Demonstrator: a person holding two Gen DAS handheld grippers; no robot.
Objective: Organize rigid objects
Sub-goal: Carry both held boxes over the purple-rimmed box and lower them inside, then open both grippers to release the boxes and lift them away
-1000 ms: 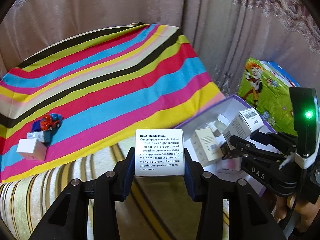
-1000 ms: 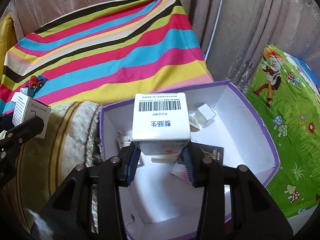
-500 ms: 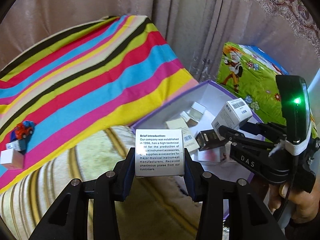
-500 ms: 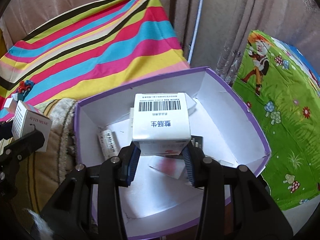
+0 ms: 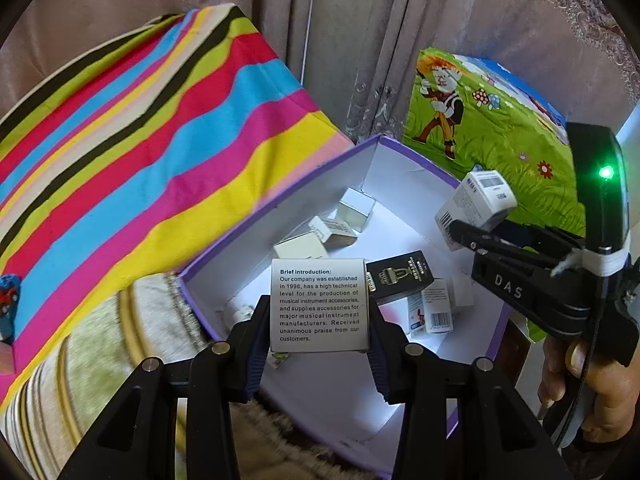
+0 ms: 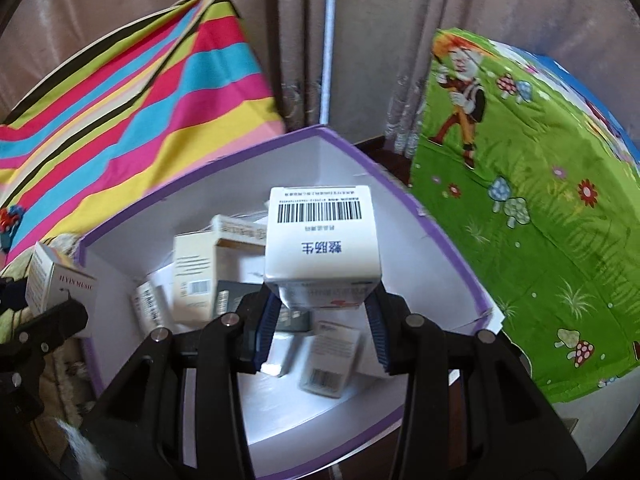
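Note:
My left gripper (image 5: 318, 354) is shut on a white box with black English print (image 5: 319, 306), held over the near left corner of the purple-rimmed white box (image 5: 280, 200). My right gripper (image 6: 322, 330) is shut on a white medicine box with a barcode (image 6: 322, 240), held above the same purple box (image 6: 192, 174). The right gripper also shows in the left wrist view (image 5: 460, 232) with its medicine box (image 5: 478, 202). The left gripper's box shows at the left of the right wrist view (image 6: 60, 286). Several small boxes lie inside the purple box, among them a black one (image 5: 400, 280).
A striped cloth (image 5: 140, 140) covers the surface to the left, with a toy car (image 5: 8, 296) at its left edge. A green cartoon-print bundle (image 6: 520, 200) sits right of the purple box. Curtains (image 5: 360, 40) hang behind. A beige striped cushion (image 5: 100, 360) lies at the near left.
Both grippers have moved right and forward with their boxes, from beside the purple box to over its inside. The toy car has slid to the left edge of view.

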